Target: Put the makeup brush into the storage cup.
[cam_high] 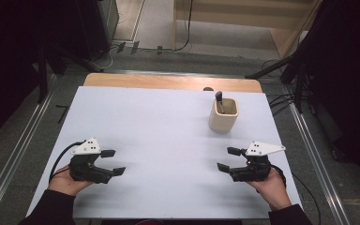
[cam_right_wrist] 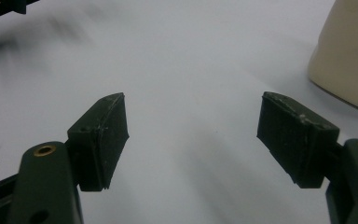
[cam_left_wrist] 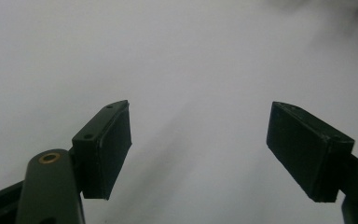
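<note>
Left tool [cam_high: 113,162] wide, empty, right tool [cam_high: 228,158] wide, empty, cup [cam_high: 223,114] with utensil [cam_high: 219,101] beyond right tool, well apart, both tools low over counter [cam_high: 159,126].

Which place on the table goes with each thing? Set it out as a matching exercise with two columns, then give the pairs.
Things:
1. cream cup
2. dark utensil
3. left gripper
4. right gripper

Places or states:
A. near the table's near left corner, jaws open on nothing
B. standing on the white table towards its far right
C. near the table's near right corner, jaws open on nothing
D. standing inside the cup, handle sticking up above the rim

Pairs: 1-B, 2-D, 3-A, 4-C
</note>
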Available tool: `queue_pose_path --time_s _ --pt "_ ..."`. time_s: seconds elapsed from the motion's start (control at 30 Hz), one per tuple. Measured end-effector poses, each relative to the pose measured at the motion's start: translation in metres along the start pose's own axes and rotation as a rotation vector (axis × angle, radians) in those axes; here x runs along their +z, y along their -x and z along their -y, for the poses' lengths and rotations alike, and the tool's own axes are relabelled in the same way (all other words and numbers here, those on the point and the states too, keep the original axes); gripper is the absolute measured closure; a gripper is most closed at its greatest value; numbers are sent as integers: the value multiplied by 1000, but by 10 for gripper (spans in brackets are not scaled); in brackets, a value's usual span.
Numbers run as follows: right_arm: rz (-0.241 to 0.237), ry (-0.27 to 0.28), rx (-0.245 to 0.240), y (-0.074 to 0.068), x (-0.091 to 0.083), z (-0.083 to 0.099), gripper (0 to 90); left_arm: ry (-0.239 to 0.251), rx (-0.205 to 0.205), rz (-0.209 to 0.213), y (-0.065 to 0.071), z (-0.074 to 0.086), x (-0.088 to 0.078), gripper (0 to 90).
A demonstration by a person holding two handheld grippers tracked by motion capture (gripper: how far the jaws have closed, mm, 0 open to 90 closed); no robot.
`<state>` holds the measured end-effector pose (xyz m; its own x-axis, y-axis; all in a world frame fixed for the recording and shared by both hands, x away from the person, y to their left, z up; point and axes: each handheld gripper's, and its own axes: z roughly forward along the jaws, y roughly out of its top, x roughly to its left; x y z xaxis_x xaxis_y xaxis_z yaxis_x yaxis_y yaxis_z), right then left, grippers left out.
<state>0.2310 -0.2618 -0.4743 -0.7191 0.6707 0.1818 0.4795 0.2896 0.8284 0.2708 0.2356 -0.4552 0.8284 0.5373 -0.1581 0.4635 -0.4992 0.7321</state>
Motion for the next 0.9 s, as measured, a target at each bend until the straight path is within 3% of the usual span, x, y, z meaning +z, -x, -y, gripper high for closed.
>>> queue_pose_path --time_s 0.9 --pt "-1 4 -14 -1 0 -2 252 15 7 -2 0 0 -1 209"
